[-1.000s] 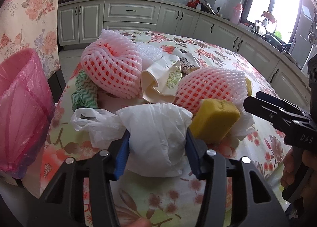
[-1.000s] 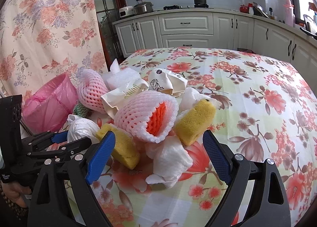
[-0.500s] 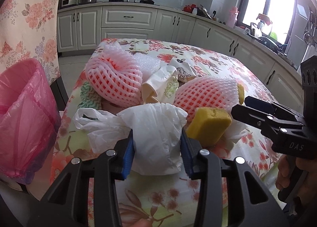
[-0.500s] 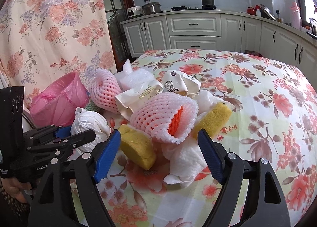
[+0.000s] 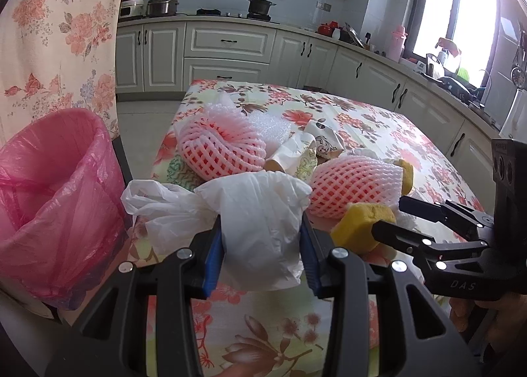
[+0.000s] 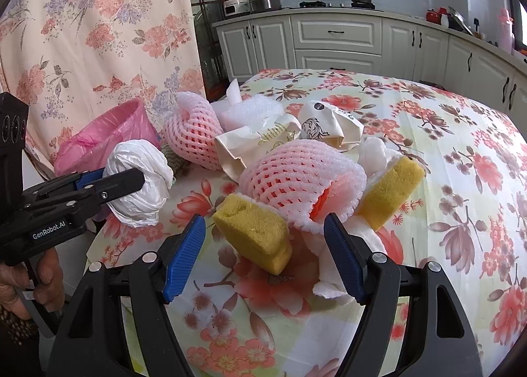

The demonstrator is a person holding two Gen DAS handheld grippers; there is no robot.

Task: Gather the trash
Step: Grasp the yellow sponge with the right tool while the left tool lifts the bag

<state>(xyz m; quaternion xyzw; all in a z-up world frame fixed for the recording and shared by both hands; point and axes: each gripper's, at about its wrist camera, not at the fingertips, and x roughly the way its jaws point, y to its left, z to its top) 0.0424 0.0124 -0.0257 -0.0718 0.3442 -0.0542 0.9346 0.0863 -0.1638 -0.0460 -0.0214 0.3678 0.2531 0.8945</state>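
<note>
My left gripper (image 5: 262, 253) is shut on a crumpled white plastic bag (image 5: 257, 212) and holds it above the table's near left edge; the bag also shows in the right wrist view (image 6: 141, 179). My right gripper (image 6: 263, 255) is open, its jaws on either side of a yellow sponge (image 6: 253, 232) without touching it. Behind the sponge lie a pink foam net (image 6: 296, 179), a second yellow sponge (image 6: 392, 189) and white tissue (image 6: 332, 265). A bin lined with a pink bag (image 5: 49, 199) stands left of the table.
Another pink foam net (image 5: 220, 146), white foam sheet (image 6: 247, 110), crumpled paper wrappers (image 6: 329, 126) and a green patterned cloth (image 5: 178, 172) lie on the floral tablecloth (image 6: 461, 146). A floral curtain hangs at the left. Kitchen cabinets stand behind.
My left gripper closed on the white bag and lifted it back toward me. My right gripper narrowed and moved in around the near yellow sponge.
</note>
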